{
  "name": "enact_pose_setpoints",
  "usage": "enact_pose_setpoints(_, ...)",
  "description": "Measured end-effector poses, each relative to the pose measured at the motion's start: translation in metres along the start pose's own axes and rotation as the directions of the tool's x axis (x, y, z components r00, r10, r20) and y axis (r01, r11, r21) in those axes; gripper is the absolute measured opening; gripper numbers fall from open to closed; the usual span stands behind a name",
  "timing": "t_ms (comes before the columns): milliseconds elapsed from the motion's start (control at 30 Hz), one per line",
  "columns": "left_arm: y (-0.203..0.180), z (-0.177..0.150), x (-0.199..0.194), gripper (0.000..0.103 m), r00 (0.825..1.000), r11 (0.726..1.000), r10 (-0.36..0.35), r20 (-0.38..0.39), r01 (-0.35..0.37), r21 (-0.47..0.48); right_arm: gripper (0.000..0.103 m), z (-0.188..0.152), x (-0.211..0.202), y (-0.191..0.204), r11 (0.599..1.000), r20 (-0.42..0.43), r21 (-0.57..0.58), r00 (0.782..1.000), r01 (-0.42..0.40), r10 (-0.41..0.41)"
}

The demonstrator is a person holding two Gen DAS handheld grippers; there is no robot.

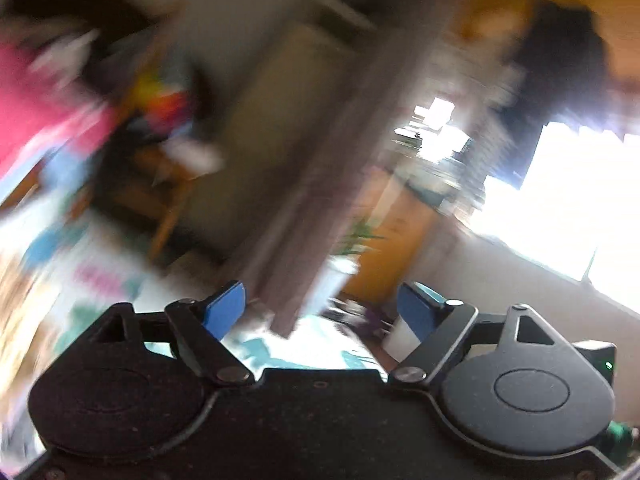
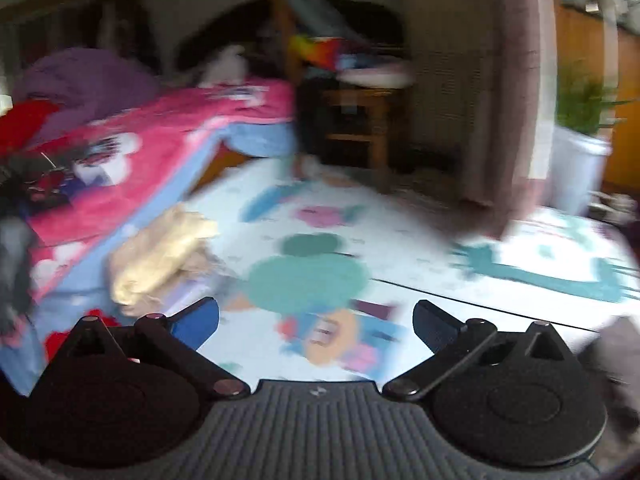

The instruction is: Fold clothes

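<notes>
Right claw (image 2: 316,322): spread wide, nothing between its fingers, raised over the play mat (image 2: 420,248).
Left claw (image 1: 320,308): also spread and empty, aimed up at the curtain (image 1: 320,184); heavy blur.
Clothes: a crumpled cream garment (image 2: 160,256) lies on the mat beside the pink blanket (image 2: 132,164), left of the right claw.
Step, likely: reaching for a garment.
Advice: slow down, lower both claws to it, pinch two corners.

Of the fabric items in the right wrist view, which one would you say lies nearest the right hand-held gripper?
The crumpled cream-yellow garment, lying on the patterned play mat just beyond the open right hand-held gripper; the pink blanket and purple bundle lie farther back.
</notes>
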State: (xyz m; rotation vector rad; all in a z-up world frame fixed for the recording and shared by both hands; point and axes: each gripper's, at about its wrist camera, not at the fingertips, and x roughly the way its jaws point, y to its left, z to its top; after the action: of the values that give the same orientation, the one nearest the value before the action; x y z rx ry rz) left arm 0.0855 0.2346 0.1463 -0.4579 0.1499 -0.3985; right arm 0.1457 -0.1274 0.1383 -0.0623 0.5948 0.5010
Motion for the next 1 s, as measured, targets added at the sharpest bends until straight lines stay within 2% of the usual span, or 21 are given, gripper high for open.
enact_pose_setpoints(67, -0.048, 0.029, 0.008, 0.094, 0.999, 0.998, -0.034, -0.026, 0.035, 0.045, 0.103, -0.004, -0.035, -0.013, 0.998, 0.046, 0.040, 0.997, 0.057, -0.059)
enact_pose_setpoints(167, -0.105, 0.041, 0.015, 0.102, 0.996, 0.997, -0.047, -0.082, 0.052, 0.053, 0.103, -0.021, -0.075, -0.031, 0.986, 0.097, 0.140, 0.990, 0.093, -0.107)
enact_pose_setpoints(233, -0.138, 0.034, 0.017, 0.103, 0.994, 0.998, -0.045, -0.097, 0.048, 0.035, 0.103, -0.039, -0.091, -0.044, 0.973, 0.121, 0.207, 0.984, 0.105, -0.132)
enact_pose_setpoints(300, -0.156, 0.005, 0.015, 0.103, 0.994, 1.000, -0.008, -0.107, 0.007, -0.005, 0.103, -0.054, -0.095, -0.057, 0.954, 0.101, 0.265, 0.979, 0.144, -0.175)
enact_pose_setpoints(367, -0.167, -0.034, 0.017, 0.103, 0.984, 0.999, 0.039, -0.173, -0.036, 0.020, 0.103, -0.067, -0.097, -0.071, 0.922, 0.054, 0.336, 0.973, 0.193, -0.223)
enact_pose_setpoints(400, -0.173, -0.054, 0.019, 0.103, 0.976, 0.998, 0.064, -0.208, -0.057, 0.038, 0.103, -0.075, -0.099, -0.076, 0.913, 0.049, 0.358, 0.972, 0.198, -0.230)
enact_pose_setpoints(500, -0.173, -0.107, 0.022, 0.103, 0.923, 0.985, 0.171, -0.345, -0.150, 0.088, 0.103, -0.102, -0.094, -0.081, 0.880, -0.019, 0.414, 0.969, 0.232, -0.246)
enact_pose_setpoints(567, -0.169, -0.130, 0.027, 0.103, 0.877, 0.963, 0.271, -0.397, -0.243, 0.120, 0.103, -0.120, -0.088, -0.082, 0.869, -0.071, 0.437, 0.971, 0.234, -0.227)
enact_pose_setpoints(633, -0.169, -0.143, 0.035, 0.103, 0.830, 0.937, 0.349, -0.435, -0.308, 0.164, 0.103, -0.136, -0.083, -0.078, 0.867, -0.109, 0.419, 0.963, 0.270, -0.247)
enact_pose_setpoints(733, -0.178, -0.158, 0.044, 0.103, 0.809, 0.917, 0.394, -0.437, -0.313, 0.248, 0.103, -0.152, -0.078, -0.066, 0.877, -0.147, 0.329, 0.937, 0.349, -0.318)
enact_pose_setpoints(900, -0.178, -0.179, 0.055, 0.103, 0.774, 0.880, 0.461, -0.435, -0.333, 0.340, 0.103, -0.170, -0.085, -0.061, 0.865, -0.191, 0.349, 0.931, 0.360, -0.310)
enact_pose_setpoints(1000, -0.175, -0.193, 0.051, 0.103, 0.755, 0.883, 0.459, -0.468, -0.327, 0.337, 0.103, -0.178, -0.088, -0.057, 0.864, -0.222, 0.323, 0.919, 0.386, -0.327)
